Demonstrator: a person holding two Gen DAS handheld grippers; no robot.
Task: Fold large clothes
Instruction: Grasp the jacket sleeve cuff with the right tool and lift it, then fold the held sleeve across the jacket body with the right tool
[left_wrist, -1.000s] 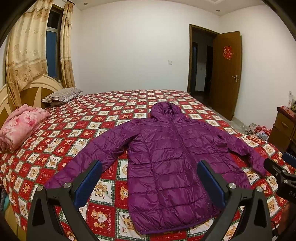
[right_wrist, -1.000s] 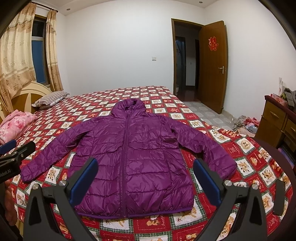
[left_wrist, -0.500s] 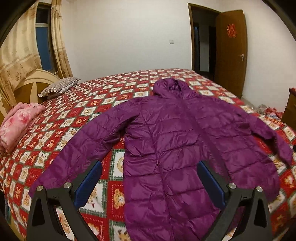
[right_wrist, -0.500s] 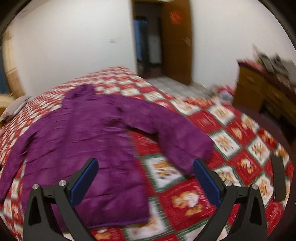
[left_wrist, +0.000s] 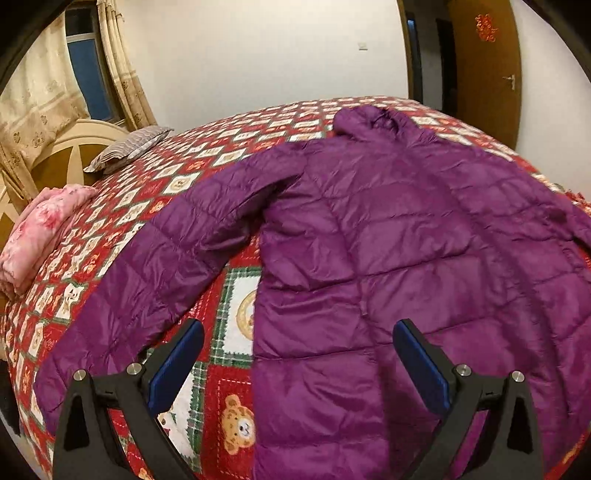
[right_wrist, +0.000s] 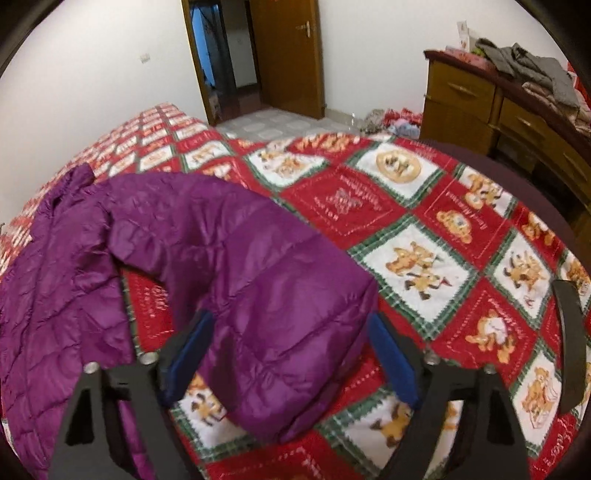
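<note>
A purple quilted hooded jacket (left_wrist: 388, 240) lies spread flat, front up, on the bed. My left gripper (left_wrist: 295, 354) is open and empty, low over the gap between the jacket's left sleeve (left_wrist: 155, 266) and its body. My right gripper (right_wrist: 291, 354) is open, its jaws either side of the right sleeve's cuff end (right_wrist: 288, 332), close above it. The jacket's body (right_wrist: 55, 280) shows at the left of the right wrist view.
The bed has a red, white and green bear-print quilt (right_wrist: 424, 258). A pink folded blanket (left_wrist: 40, 236) and a grey pillow (left_wrist: 129, 147) lie by the headboard. A wooden dresser (right_wrist: 498, 110) with clothes stands right of the bed. The door (right_wrist: 288, 55) is open.
Both grippers have dropped closer to the bed. The left moved in toward the jacket's left side. The right swung right and now straddles the right sleeve's cuff.
</note>
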